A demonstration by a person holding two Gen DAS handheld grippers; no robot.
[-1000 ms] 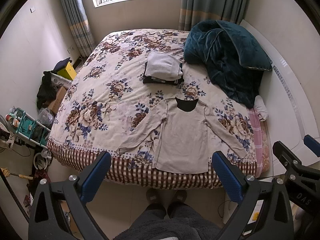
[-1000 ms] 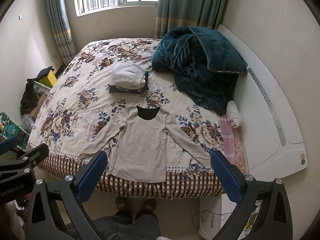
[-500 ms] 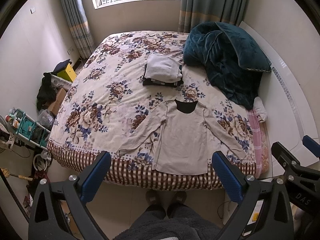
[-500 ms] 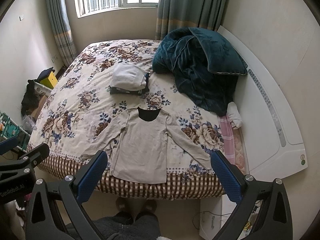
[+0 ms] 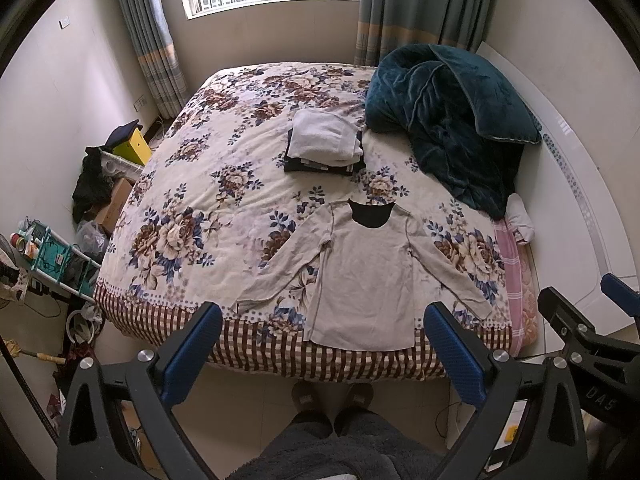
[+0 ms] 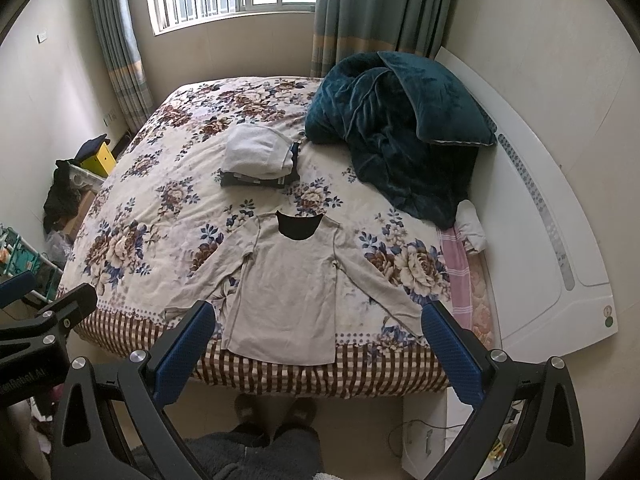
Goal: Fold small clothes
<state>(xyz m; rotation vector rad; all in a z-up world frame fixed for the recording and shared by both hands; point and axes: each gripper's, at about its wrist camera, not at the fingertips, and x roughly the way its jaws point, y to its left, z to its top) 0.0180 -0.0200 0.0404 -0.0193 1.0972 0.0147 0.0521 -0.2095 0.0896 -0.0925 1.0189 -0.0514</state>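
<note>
Standing at the foot of a bed with a cream floral quilt (image 5: pixel 192 200), both tools held above the floor, short of the mattress edge. Far left: teal wire rack (image 5: pixel 60 264) against the wall, yellow box (image 5: pixel 134 146) with dark cloth on top further back. Left gripper (image 5: pixel 322 344), black frame with blue ribbed pads (image 5: pixel 192 352), jaws spread wide, nothing between them. Past it, a beige long-sleeved top with a black neck lining (image 5: pixel 366 276) lies flat, face up, on the near end of the quilt, sleeves angled out and down, hem hanging just over the brown checked border (image 5: pixel 260 352). Behind the top, near mid-bed, a folded stack, white garment over dark ones (image 5: pixel 324 144). Right of the stack, a rumpled dark teal plush blanket (image 5: pixel 452 128) heaped against the white curved headboard (image 5: pixel 576 184). Right gripper (image 6: pixel 318 340), same build, jaws likewise wide apart and empty; the beige top sits centred in its view too. Person's grey fleece trousers (image 6: pixel 256 456) and slippers (image 6: pixel 276 408) visible below, toes to the bed
</note>
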